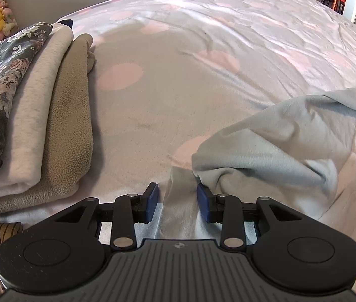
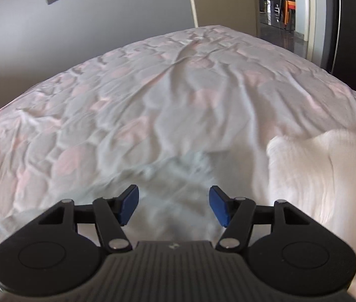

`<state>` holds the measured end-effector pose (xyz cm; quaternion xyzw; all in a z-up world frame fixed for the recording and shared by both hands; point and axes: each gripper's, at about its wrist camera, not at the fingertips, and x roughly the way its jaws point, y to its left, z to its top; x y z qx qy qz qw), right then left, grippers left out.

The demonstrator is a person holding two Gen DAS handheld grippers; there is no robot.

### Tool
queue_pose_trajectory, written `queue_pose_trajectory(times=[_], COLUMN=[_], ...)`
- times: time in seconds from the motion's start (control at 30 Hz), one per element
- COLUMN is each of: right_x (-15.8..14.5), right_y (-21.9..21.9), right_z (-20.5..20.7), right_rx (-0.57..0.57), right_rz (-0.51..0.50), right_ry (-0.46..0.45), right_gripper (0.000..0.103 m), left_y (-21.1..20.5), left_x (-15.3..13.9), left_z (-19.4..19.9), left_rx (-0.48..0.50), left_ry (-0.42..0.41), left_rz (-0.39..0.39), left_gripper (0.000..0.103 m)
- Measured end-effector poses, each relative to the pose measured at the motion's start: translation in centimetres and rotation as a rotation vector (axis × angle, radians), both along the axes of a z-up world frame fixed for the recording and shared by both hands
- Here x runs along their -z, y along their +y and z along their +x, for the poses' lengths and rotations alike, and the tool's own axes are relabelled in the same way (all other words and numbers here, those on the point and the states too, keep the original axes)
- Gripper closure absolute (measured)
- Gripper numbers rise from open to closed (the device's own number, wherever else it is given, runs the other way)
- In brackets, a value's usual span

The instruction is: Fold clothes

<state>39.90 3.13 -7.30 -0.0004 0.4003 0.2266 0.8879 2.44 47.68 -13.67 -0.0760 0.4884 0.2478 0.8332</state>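
Note:
A pale grey-blue garment [image 1: 273,146] lies crumpled on the bed at the lower right of the left wrist view. My left gripper [image 1: 177,202] is open, its blue pads [image 1: 152,200] apart, with a strip of the garment's fabric lying between them and the right pad touching its bunched edge. My right gripper [image 2: 173,207] is open wide over blurred pale fabric [image 2: 178,176] on the bed. A white ribbed garment [image 2: 316,176] lies to the right of it.
A stack of folded clothes [image 1: 39,115], beige fleece and cream with a dark floral piece on top, sits at the left. The bed cover [image 1: 203,50] is white with pink dots. A wall and doorway [image 2: 286,12] lie beyond the bed.

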Motion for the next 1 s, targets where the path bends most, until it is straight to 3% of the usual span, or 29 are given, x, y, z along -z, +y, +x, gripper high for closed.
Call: queue_pose_trajectory(times=[0.27, 0.4, 0.5, 0.63, 0.73, 0.83, 1.0], right_x=[3.1, 4.9, 5.7, 5.0, 3.7, 2.0, 0.2], right_y=[-0.5, -1.0, -1.1, -0.5, -0.7, -1.5, -2.2], right_z=[7.1, 9.1, 9.2, 8.1, 7.7, 7.6, 7.6], right_rx=[0.033, 0.056, 0.068, 0.029, 0.049, 0.105, 0.145], right_rz=[-0.081, -0.073, -0.034, -0.065, -0.069, -0.060, -0.065], right_ry=[0.055, 0.112, 0.143, 0.106, 0.064, 0.005, -0.054], right_gripper=[0.038, 0.043, 0.058, 0.082, 0.097, 0.098, 0.098], left_y=[0.2, 0.2, 0.0, 0.2, 0.7, 1.4, 3.2], left_x=[-0.2, -0.1, -0.3, -1.0, -2.3, -4.2, -8.2], left_z=[0.6, 0.9, 1.1, 0.8, 0.1, -1.0, -2.5], left_rx=[0.005, 0.022, 0.034, 0.011, -0.033, -0.096, -0.218], left_ry=[0.019, 0.010, 0.007, -0.023, -0.059, -0.124, -0.240], left_rz=[-0.015, -0.037, -0.035, -0.031, 0.001, 0.048, 0.191], left_gripper=[0.078, 0.093, 0.099, 0.100, 0.100, 0.100, 0.101])
